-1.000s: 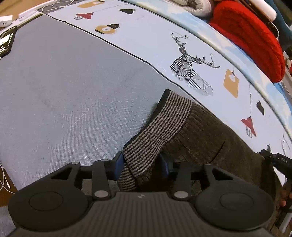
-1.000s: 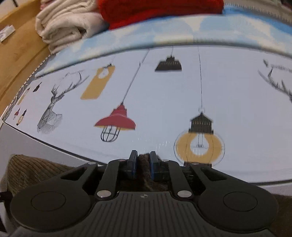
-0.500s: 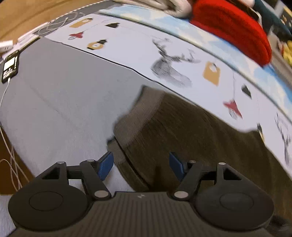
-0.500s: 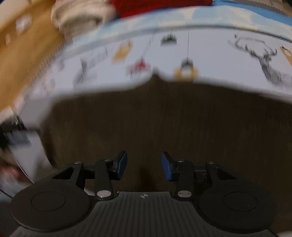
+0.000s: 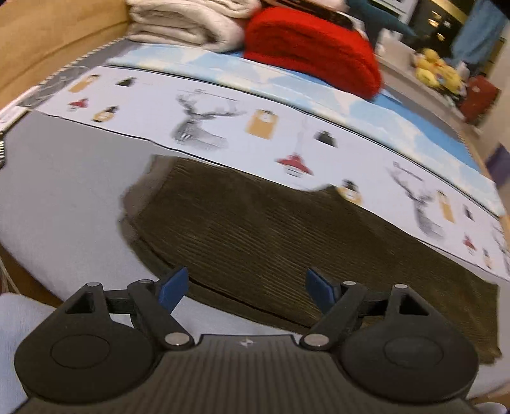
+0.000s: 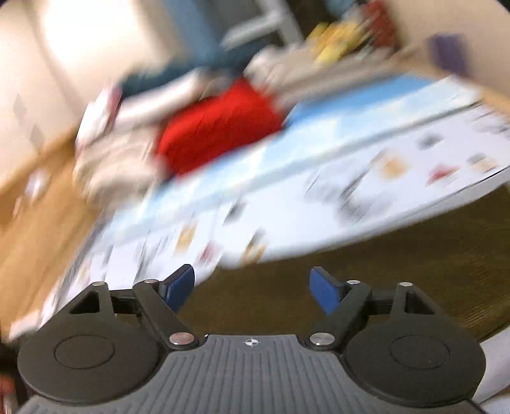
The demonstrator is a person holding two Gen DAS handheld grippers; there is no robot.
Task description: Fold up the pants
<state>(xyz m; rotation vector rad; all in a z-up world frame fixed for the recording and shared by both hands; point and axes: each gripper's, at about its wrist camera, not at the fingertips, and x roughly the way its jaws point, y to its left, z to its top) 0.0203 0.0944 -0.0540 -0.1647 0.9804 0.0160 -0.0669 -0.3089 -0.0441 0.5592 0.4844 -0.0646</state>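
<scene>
The dark olive corduroy pants [image 5: 255, 229] lie flat and folded lengthwise on the grey mat [image 5: 63, 178], their striped waistband at the left end. My left gripper [image 5: 245, 288] is open and empty, raised above the near edge of the pants. My right gripper [image 6: 251, 286] is open and empty, above the pants [image 6: 366, 264]. The right wrist view is heavily blurred.
A white cloth printed with deer and lamps [image 5: 223, 121] lies behind the pants. A red knit garment [image 5: 306, 47] and folded beige towels [image 5: 181, 22] sit at the back. A wooden surface [image 5: 47, 41] is at the far left.
Both grippers let go of the pants, opened wide and pulled up and back. The pants now lie flat. The right gripper is swinging fast.
</scene>
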